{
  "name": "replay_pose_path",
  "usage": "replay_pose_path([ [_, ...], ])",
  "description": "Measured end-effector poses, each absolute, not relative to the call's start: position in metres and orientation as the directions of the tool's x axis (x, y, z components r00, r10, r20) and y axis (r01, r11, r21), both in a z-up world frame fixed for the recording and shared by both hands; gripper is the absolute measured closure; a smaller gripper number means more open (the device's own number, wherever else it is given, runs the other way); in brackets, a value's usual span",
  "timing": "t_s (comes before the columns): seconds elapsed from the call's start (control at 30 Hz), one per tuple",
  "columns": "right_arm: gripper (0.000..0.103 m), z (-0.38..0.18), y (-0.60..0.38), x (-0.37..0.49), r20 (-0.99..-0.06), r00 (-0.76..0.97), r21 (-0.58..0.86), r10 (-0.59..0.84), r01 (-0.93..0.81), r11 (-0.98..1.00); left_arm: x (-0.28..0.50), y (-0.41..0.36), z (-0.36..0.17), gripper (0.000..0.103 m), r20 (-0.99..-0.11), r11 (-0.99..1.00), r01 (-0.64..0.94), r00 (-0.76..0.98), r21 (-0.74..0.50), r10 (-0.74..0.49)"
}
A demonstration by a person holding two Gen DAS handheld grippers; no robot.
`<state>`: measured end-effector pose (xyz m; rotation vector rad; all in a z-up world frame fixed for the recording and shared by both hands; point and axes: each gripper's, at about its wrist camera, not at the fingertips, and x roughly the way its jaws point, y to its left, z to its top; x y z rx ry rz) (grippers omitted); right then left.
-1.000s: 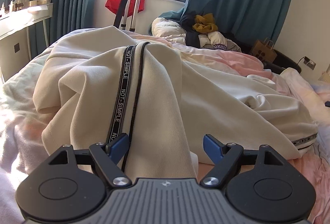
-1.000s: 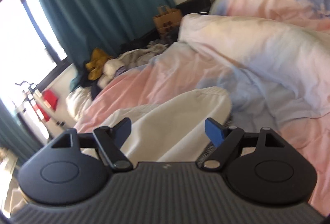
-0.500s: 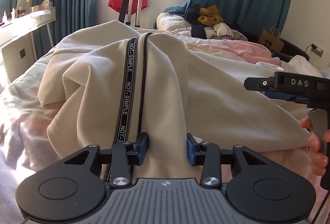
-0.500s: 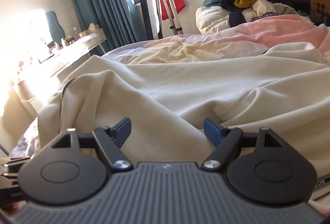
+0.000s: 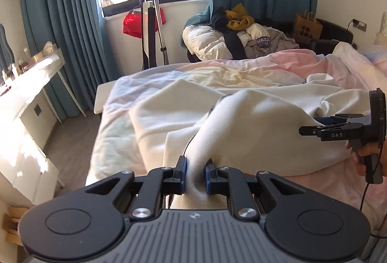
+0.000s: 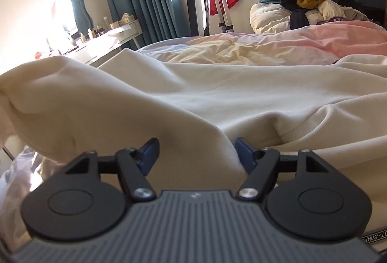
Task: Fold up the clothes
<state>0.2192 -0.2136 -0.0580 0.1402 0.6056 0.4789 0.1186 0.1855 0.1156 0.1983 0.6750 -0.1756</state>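
A cream garment (image 5: 241,127) with a black lettered stripe lies crumpled on the bed. My left gripper (image 5: 195,172) is shut on a ribbed edge of it and holds that part lifted above the bed. My right gripper (image 6: 197,150) is open, its blue pads on either side of a fold of the same garment (image 6: 193,93). The right gripper also shows in the left wrist view (image 5: 336,128), at the garment's right side, held by a hand.
The bed has a pink and pale sheet (image 5: 302,64). A pile of clothes (image 5: 241,33) lies beyond it under the window. A white desk (image 5: 29,79) with small items stands at the left. A folded stand (image 5: 152,28) leans by the window.
My left gripper has closed on the garment's ribbed edge and lifted it up and back. My right gripper has moved in low against the garment and stays open.
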Motion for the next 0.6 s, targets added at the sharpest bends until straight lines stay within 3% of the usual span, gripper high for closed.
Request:
replay_pose_path([
  [0.07,0.047,-0.055,-0.206,0.21,-0.515,0.708,0.24,0.484,-0.423,0.874,0.117,0.205,0.137,0.087,-0.621,0.965,0.233,0.776,0.121,-0.109],
  [0.13,0.064,-0.049,-0.196,0.194,-0.525,0.705,0.182,0.477,-0.455,0.872,0.114,0.213,0.142,0.087,-0.628,0.959,0.254,0.768,0.125,-0.122],
  [0.2,0.089,-0.042,-0.185,0.174,-0.542,0.708,0.104,0.453,-0.478,0.872,0.107,0.219,0.142,0.087,-0.636,0.946,0.29,0.759,0.141,-0.138],
  [0.27,0.092,-0.038,-0.178,0.152,-0.567,0.689,0.051,0.45,-0.517,0.855,0.096,0.224,0.136,0.087,-0.644,0.922,0.348,0.747,0.17,-0.163],
  [0.4,0.093,-0.037,-0.164,0.111,-0.652,0.626,-0.035,0.428,-0.589,0.807,0.069,0.247,0.099,0.087,-0.697,0.914,0.396,0.68,0.091,-0.225],
  [0.6,0.09,-0.035,-0.174,0.096,-0.703,0.566,0.091,0.43,-0.529,0.844,0.023,0.27,0.034,0.081,-0.732,0.932,0.359,0.622,-0.049,-0.278],
])
